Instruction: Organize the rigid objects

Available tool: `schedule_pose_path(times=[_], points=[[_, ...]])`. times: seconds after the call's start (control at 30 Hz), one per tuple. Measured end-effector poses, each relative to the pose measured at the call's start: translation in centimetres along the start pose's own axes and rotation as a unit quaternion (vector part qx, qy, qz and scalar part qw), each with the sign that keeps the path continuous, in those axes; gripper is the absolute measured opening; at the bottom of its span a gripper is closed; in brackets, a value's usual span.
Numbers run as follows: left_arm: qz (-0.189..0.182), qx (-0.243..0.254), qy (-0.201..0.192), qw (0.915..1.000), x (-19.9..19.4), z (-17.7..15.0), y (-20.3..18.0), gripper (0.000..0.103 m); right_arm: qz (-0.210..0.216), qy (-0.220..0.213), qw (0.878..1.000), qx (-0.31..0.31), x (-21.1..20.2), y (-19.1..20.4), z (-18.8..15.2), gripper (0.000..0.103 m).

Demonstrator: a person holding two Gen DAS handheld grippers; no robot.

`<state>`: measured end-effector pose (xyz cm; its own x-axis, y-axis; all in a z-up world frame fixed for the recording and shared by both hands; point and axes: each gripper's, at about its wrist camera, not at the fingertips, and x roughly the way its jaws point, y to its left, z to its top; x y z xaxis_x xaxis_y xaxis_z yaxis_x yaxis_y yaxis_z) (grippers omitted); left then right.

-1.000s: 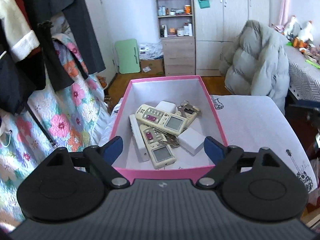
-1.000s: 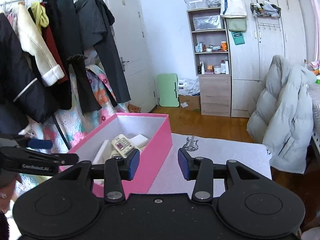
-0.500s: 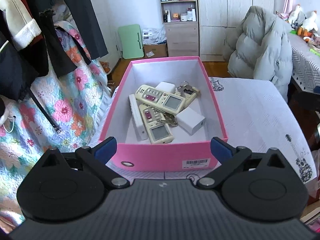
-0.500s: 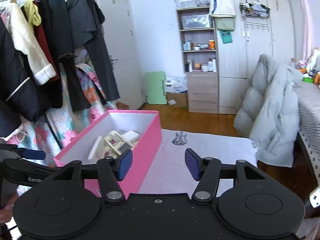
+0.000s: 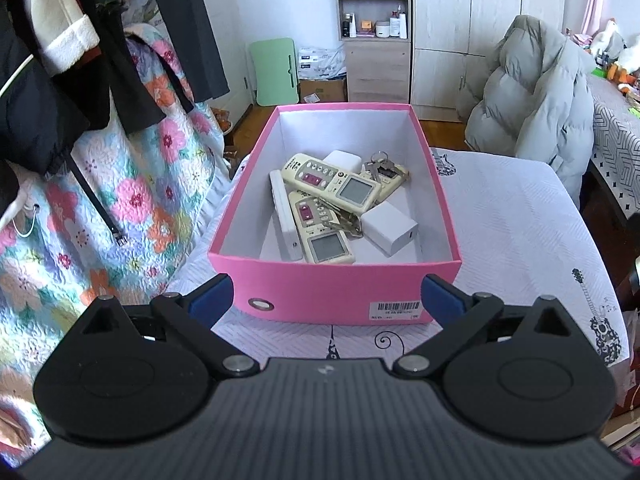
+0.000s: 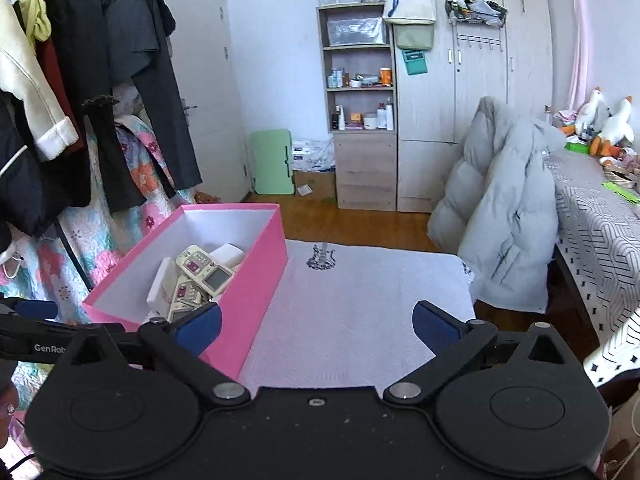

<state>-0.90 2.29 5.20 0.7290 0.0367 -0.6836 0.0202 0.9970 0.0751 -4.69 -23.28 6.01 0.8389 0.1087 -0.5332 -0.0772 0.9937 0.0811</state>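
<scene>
Pink rectangular cardboard box [image 5: 335, 296], lidless, white inside, resting on white quilted bed cover [image 5: 516, 224] printed with small black guitars. Barcode label on near end wall. Contents: two cream remote controls with grey screens, upper one [image 5: 332, 184] lying crosswise over lower one [image 5: 320, 232]; slim white bar-shaped device [image 5: 285, 216] along left wall; white square charger block [image 5: 390, 229] toward right; rounded white case [image 5: 343, 160] at far end; bunch of metal keys [image 5: 380, 166] at far right, resting on another cream remote.

Left gripper [image 5: 326, 298]: blue-padded fingers [image 5: 210, 298] spread wide, empty, positioned just short of box's near end wall, one toward each corner.

Right gripper [image 6: 316, 328]: fingers [image 6: 434, 326] spread wide, empty, above bed cover to right of box; left finger overlapping box's near corner in view, contact not determinable.

Surroundings: grey puffer jacket [image 6: 504, 216] over chair beyond bed; dark coats [image 6: 120, 80] hanging at left; wooden shelf unit [image 6: 360, 100] against far wall.
</scene>
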Motion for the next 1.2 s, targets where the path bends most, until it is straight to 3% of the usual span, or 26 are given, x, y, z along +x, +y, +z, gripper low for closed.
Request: schedule_pose_path(times=[0.67, 1.2], points=[[0.018, 0.014, 0.03, 0.9993, 0.6, -0.9, -0.4, 0.101, -0.027, 0.037, 0.998, -0.032, 0.3, 1.3, -1.4, 0.103], [0.022, 0.011, 0.034, 0.9991, 1.0, -1.3, -0.4, 0.102, -0.069, 0.04, 0.997, 0.001, 1.0, 1.0, -2.4, 0.103]])
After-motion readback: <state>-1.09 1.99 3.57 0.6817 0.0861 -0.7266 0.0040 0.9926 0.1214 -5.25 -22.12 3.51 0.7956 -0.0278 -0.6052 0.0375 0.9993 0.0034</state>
